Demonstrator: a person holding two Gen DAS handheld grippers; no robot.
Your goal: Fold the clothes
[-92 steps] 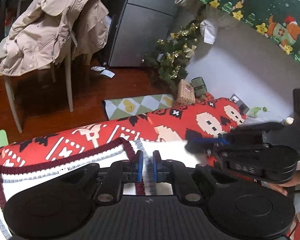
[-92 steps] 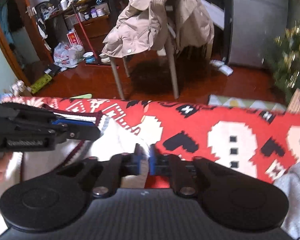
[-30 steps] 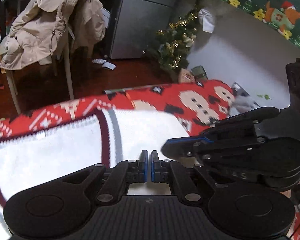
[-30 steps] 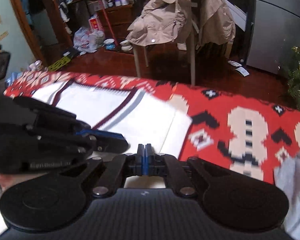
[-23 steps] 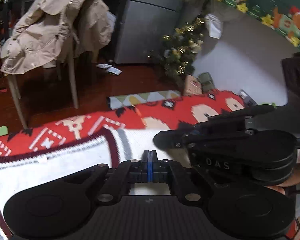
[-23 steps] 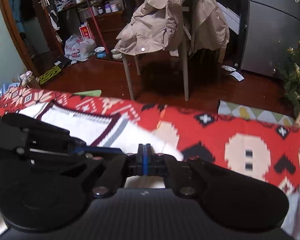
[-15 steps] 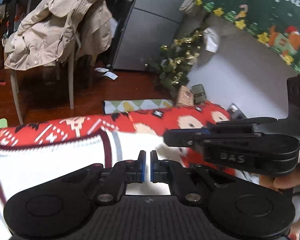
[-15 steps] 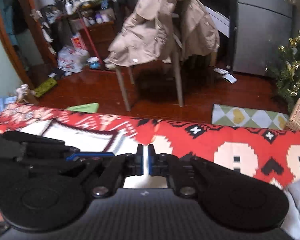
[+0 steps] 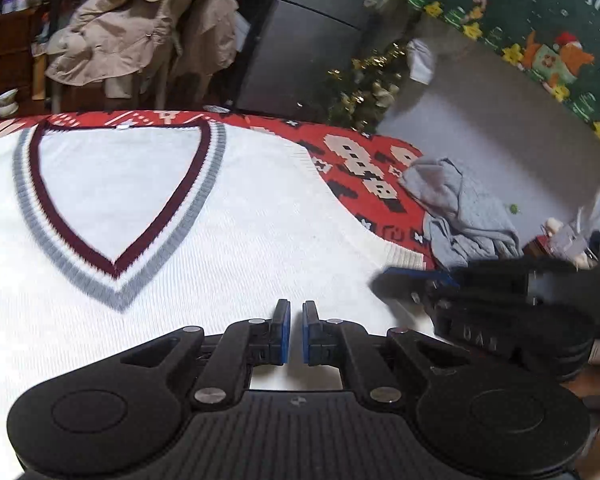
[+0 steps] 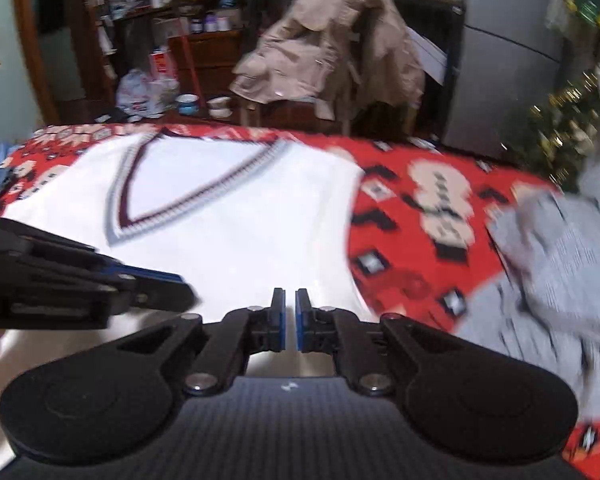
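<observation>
A white knit sweater (image 9: 240,240) (image 10: 240,220) with a maroon and grey V-neck (image 9: 116,276) lies spread flat, front up, on a red patterned blanket (image 9: 364,168) (image 10: 420,220). My left gripper (image 9: 296,308) hovers over the sweater's near part, below the V-neck. Its blue pads stand a sliver apart with nothing between them. My right gripper (image 10: 290,296) hangs over the sweater's right side, also shut and holding nothing. Each gripper shows in the other's view: the right gripper (image 9: 384,276) at the right, the left gripper (image 10: 180,288) at the left.
A crumpled grey garment (image 9: 460,208) (image 10: 560,260) lies on the blanket to the right of the sweater. Beyond the blanket's far edge stand a chair draped with a beige coat (image 10: 332,48), a grey fridge (image 9: 300,40) and a small decorated tree (image 9: 364,92).
Both grippers have drawn back from the neckline toward the near side. The sweater's whole front and V-neck now show, lying flat. The views are blurred from the motion.
</observation>
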